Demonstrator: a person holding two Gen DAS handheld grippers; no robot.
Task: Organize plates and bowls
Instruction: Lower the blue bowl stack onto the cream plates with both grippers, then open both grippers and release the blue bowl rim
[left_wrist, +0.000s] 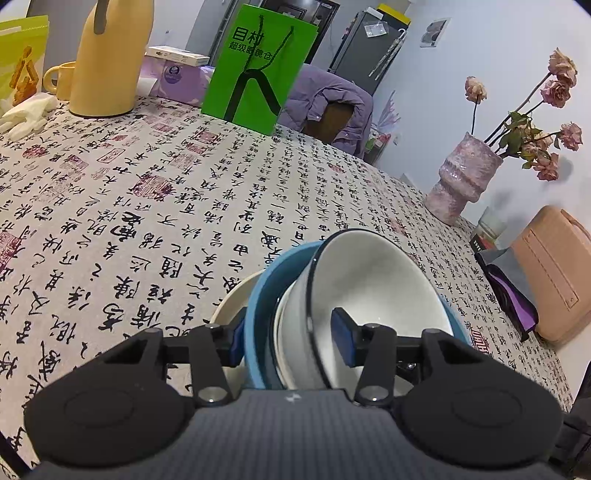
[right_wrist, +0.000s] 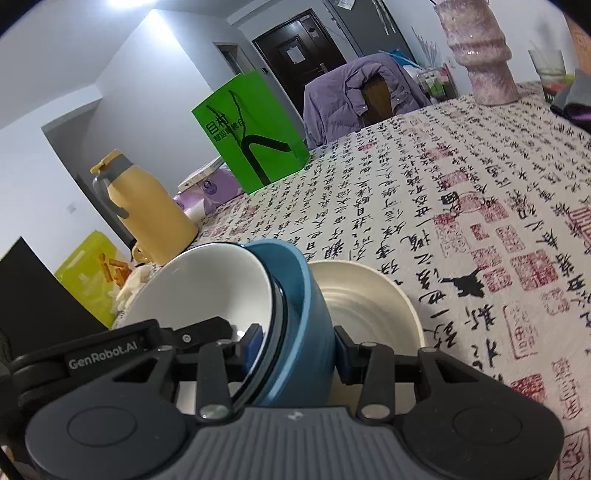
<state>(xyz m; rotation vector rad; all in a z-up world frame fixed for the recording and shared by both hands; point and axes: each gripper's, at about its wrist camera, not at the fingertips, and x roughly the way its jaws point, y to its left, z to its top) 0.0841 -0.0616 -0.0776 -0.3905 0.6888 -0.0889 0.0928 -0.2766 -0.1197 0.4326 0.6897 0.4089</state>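
Plainly, the left gripper (left_wrist: 291, 341) has its fingers closed partway across the nested walls of the blue bowl (left_wrist: 258, 314) and the white bowl (left_wrist: 373, 291) inside it, one blue pad outside the blue wall, the other within the white bowl. From the opposite side the right gripper (right_wrist: 297, 350) clamps the same pair, one pad inside the white bowl (right_wrist: 207, 291), the other against the blue bowl (right_wrist: 306, 332) outside. Both bowls tilt above a cream dish (right_wrist: 373, 314) on the calligraphy tablecloth (left_wrist: 147, 206). "GenRobot.AI" reads on the left gripper's body in the right wrist view. Three vessels in all; farther off stand one green bag (left_wrist: 258, 70) with Chinese writing, one yellow jug (left_wrist: 110, 59), one pink vase (left_wrist: 461, 177).
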